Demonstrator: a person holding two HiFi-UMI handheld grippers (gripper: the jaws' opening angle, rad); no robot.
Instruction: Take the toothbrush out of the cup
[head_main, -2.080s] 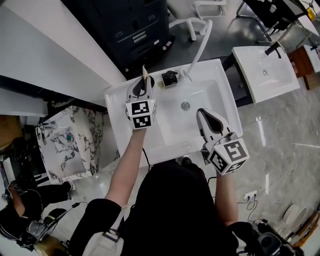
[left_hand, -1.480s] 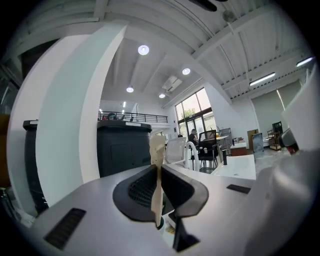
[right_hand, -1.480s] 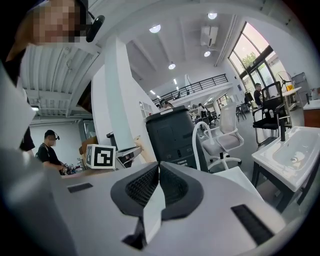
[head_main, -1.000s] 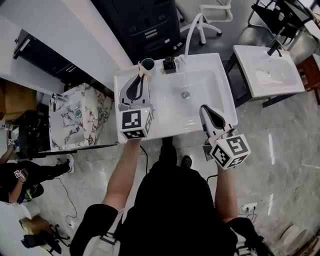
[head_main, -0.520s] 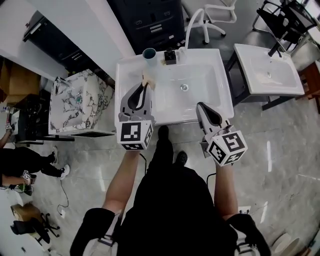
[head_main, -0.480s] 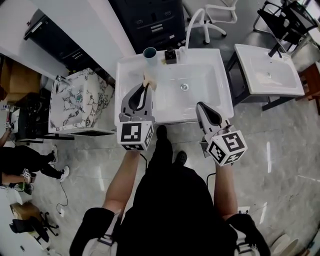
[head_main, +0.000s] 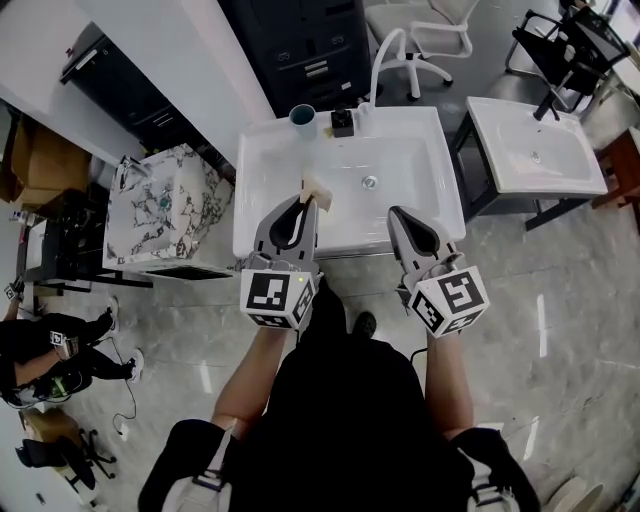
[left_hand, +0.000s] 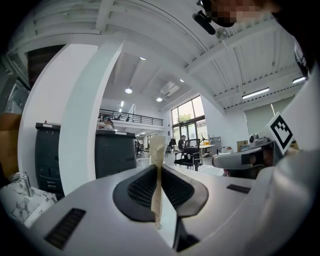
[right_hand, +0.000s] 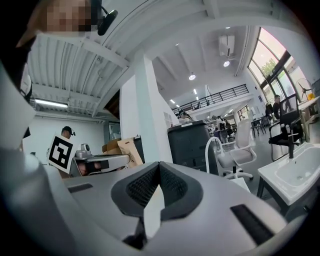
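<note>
A teal cup (head_main: 301, 115) stands at the back left corner of the white sink (head_main: 262, 205), beside the tap. My left gripper (head_main: 306, 201) hovers over the sink's near left part, shut on a cream toothbrush (head_main: 315, 188). Seen from the left gripper view, the toothbrush (left_hand: 157, 165) stands upright, pinched between the pads of the left gripper (left_hand: 158, 167), its head poking above them. My right gripper (head_main: 394, 212) hangs at the sink's front edge. In the right gripper view, the tips of the right gripper (right_hand: 159, 165) meet with nothing between them.
A black tap fitting (head_main: 342, 122) sits behind the basin by the drain (head_main: 370, 183). A marbled counter (head_main: 160, 215) lies to the left, a second white sink (head_main: 530, 150) to the right. A dark cabinet (head_main: 300, 50) and a white chair (head_main: 415, 35) stand behind.
The left gripper has drawn the toothbrush away from the cup, toward the sink's front edge. The right gripper has also pulled back a little. The view has backed away from the sink.
</note>
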